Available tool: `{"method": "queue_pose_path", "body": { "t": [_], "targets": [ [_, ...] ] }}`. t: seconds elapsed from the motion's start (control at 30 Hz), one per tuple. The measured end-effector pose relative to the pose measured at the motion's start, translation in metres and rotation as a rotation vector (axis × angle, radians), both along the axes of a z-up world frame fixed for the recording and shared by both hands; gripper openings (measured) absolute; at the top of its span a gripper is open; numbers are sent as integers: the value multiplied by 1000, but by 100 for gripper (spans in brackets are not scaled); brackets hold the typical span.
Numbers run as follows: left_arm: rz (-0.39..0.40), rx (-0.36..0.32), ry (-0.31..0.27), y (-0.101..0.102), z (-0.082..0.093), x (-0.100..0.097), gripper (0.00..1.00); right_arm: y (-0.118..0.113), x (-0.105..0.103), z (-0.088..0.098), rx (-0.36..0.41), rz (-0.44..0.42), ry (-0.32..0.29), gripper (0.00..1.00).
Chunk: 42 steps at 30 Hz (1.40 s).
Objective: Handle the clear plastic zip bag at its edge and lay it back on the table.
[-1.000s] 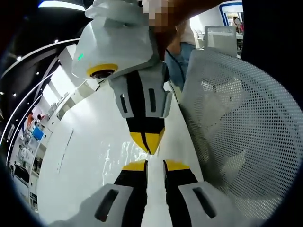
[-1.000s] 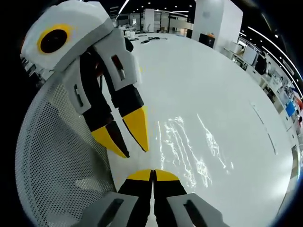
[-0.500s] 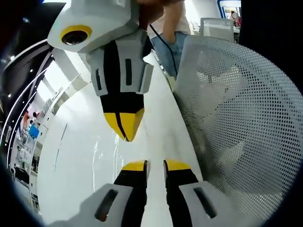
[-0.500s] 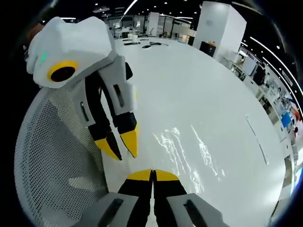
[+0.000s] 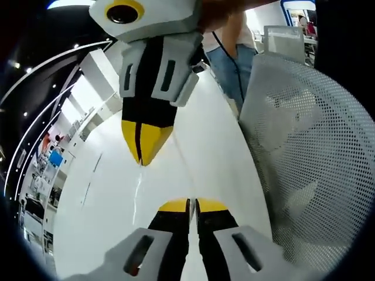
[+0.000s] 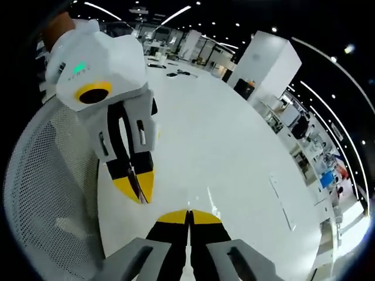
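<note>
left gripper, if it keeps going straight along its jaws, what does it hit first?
Probably the right gripper: its yellow tips hang just ahead of the left gripper and slightly to one side. Miss that and it meets the white table. Depth is unclear.

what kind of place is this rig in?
Likely a big open-plan lab or office hall: a long white table, a white mesh chair beside it, rows of ceiling lights and more desks far back.
</note>
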State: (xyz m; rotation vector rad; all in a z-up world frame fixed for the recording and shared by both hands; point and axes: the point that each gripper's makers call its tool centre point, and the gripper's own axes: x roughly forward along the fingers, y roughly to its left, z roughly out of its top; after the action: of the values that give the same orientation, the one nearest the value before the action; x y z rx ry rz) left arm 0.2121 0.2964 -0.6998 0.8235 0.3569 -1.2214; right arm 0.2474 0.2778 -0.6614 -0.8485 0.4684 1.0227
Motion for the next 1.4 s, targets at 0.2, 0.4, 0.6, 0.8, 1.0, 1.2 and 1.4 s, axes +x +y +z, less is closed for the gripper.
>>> {"method": "queue_pose_path", "body": {
  "t": [0.2, 0.4, 0.6, 0.8, 1.0, 1.2, 1.4],
  "targets": [
    [29, -5, -35, -3, 20, 7, 1, 4, 17, 32, 41, -23, -108, 0],
    [54, -15, -48, 0, 29, 13, 0, 5, 26, 40, 33, -21, -142, 0],
    [66, -11, -63, 4, 32, 16, 0, 7, 30, 48, 38, -8, -172, 0],
    [64, -9, -68, 2, 33, 16, 0, 9, 31, 54, 48, -4, -198, 0],
    [61, -7, -81, 0, 35, 15, 1, 10, 31, 59, 52, 6, -220, 0],
    [66, 1, -87, 2, 29, 18, 8, 13, 30, 59, 48, 22, -234, 0],
    [77, 17, -81, 4, 23, 15, 16, 17, 23, 55, 34, 40, -226, 0]
  ]
}}
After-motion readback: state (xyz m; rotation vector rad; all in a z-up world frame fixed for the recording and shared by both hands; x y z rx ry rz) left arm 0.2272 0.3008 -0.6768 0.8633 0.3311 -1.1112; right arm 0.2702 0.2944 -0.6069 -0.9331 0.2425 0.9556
